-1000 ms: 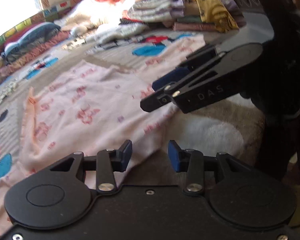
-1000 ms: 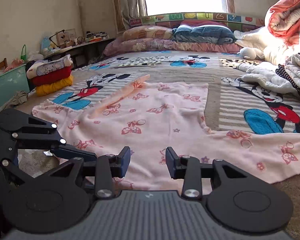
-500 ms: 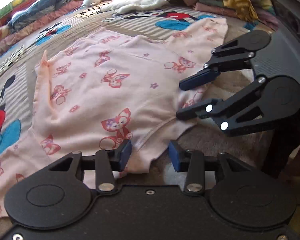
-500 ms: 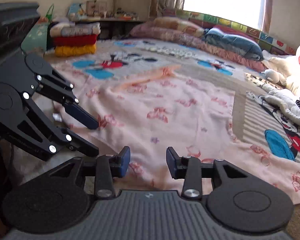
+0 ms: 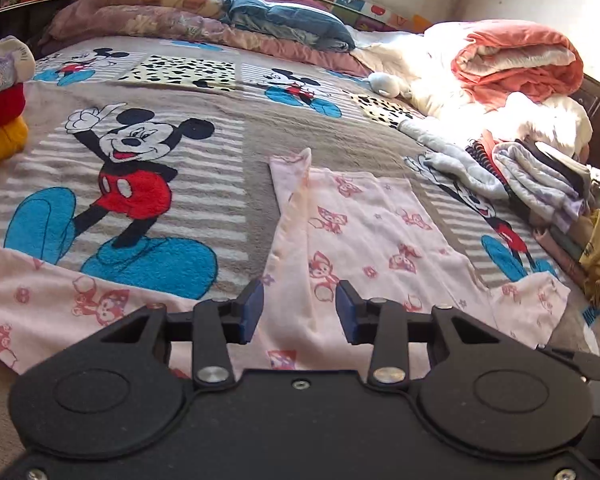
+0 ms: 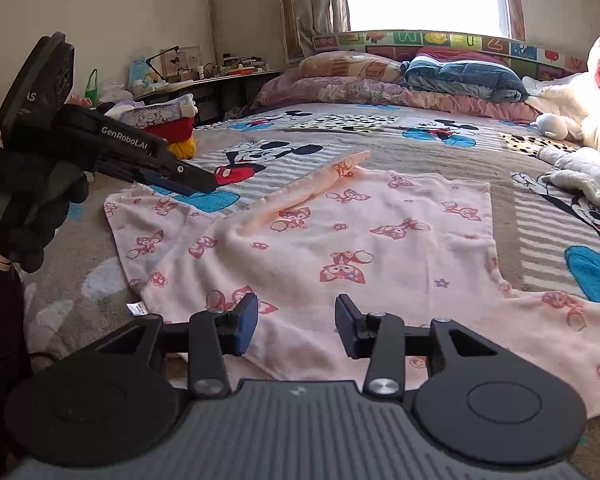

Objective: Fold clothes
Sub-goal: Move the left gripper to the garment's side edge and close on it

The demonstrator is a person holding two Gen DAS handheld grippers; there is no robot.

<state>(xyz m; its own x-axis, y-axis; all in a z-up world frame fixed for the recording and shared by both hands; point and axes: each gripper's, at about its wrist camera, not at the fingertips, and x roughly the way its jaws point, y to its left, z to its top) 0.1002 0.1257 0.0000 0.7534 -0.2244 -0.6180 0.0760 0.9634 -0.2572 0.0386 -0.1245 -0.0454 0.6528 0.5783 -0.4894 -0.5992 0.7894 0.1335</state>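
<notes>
- So far, the pink garment (image 6: 360,248) is lying spread across the bed (image 6: 380,136), filling the middle of the right wrist view, and no finished fold is showing on it.
- One long strip, probably a sleeve or a turned edge, is lying diagonally over the cloth toward the upper middle of that view; whether it counts as a first fold I cannot tell.
- The right hand-held gripper (image 6: 296,326) is hovering low at the bottom centre over the garment's near edge, its fingers standing apart with nothing between them.
- The left hand-held gripper (image 5: 299,312) is sitting likewise at the bottom centre of its own view, fingers apart and empty, with pink cloth showing in the gap beyond them.
- In the right wrist view the left hand-held gripper is also appearing at the left edge, held in a dark-gloved hand (image 6: 32,200) above the garment's far-left corner and not touching the cloth.
- Folded stacks are sitting aside: one (image 6: 160,124) at the upper left of the right wrist view, another (image 5: 560,208) at the right edge of the left wrist view, so some clothes are seemingly done already.
- Loose laundry (image 5: 500,92) is piling at the upper right of the left wrist view, seemingly waiting its turn.
- Judging from this, the garment is just starting: both grips, every fold and the stacking are remaining.
</notes>
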